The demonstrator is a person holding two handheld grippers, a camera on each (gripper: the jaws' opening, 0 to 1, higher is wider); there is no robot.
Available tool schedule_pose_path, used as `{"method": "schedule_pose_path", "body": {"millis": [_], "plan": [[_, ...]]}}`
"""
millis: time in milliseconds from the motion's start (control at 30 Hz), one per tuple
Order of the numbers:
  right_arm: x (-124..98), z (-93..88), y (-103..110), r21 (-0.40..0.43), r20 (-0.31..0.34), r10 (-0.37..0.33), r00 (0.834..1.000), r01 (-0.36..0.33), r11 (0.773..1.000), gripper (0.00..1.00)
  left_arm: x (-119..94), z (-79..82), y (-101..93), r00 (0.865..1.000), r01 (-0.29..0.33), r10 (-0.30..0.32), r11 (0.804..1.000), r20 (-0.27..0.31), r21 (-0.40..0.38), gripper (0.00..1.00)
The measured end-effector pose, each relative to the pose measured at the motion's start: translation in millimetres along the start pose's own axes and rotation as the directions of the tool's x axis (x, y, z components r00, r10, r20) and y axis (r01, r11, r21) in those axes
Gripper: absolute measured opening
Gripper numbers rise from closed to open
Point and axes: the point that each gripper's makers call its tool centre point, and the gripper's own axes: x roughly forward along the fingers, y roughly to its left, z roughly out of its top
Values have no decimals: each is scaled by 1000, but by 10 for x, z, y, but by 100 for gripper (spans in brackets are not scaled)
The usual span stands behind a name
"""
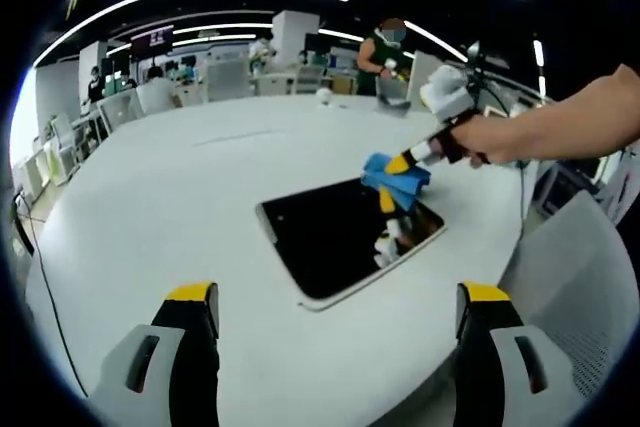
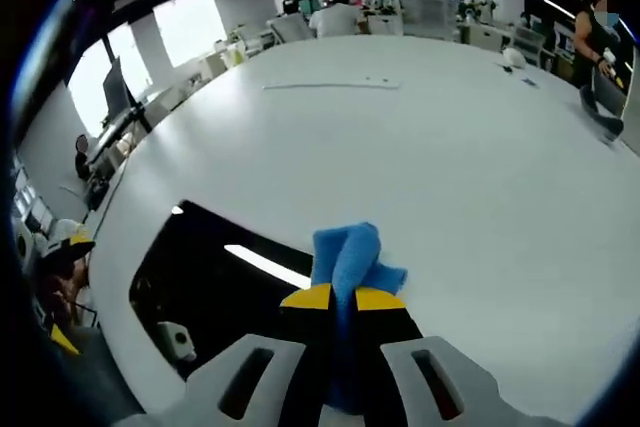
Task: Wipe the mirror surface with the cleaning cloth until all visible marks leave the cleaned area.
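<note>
A dark rectangular mirror [image 1: 345, 237] with a pale rim lies flat on the white table [image 1: 180, 187]. In the left gripper view my left gripper [image 1: 338, 322] hovers open over the table's near side, short of the mirror. The right gripper [image 1: 405, 162], held by a hand, comes in from the right and is shut on a blue cleaning cloth [image 1: 393, 177] pressed at the mirror's far right edge. In the right gripper view the cloth [image 2: 350, 257] is clamped between the yellow-tipped jaws of the right gripper [image 2: 343, 299], resting at the edge of the mirror [image 2: 220, 277].
The round white table [image 2: 450, 147] stretches wide around the mirror. A grey chair [image 1: 580, 287] stands at its right edge. Small items [image 1: 325, 97] and a person [image 1: 385, 52] are at the far side, with desks and people beyond.
</note>
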Motion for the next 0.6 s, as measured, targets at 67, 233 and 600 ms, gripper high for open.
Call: {"method": "schedule_pose_path", "body": {"millis": [67, 233, 600], "plan": [[2, 12, -14, 3, 1, -11, 1000, 11, 1000, 1, -1, 2, 12, 1000, -6, 6, 1000, 0, 2, 99], [11, 23, 20, -20, 11, -24, 1000, 25, 999, 1, -2, -1, 41, 1000, -19, 19, 1000, 0, -7, 99], [30, 37, 151, -53, 15, -5, 1000, 6, 999, 1, -3, 11, 40, 1000, -26, 26, 1000, 6, 3, 99]]}}
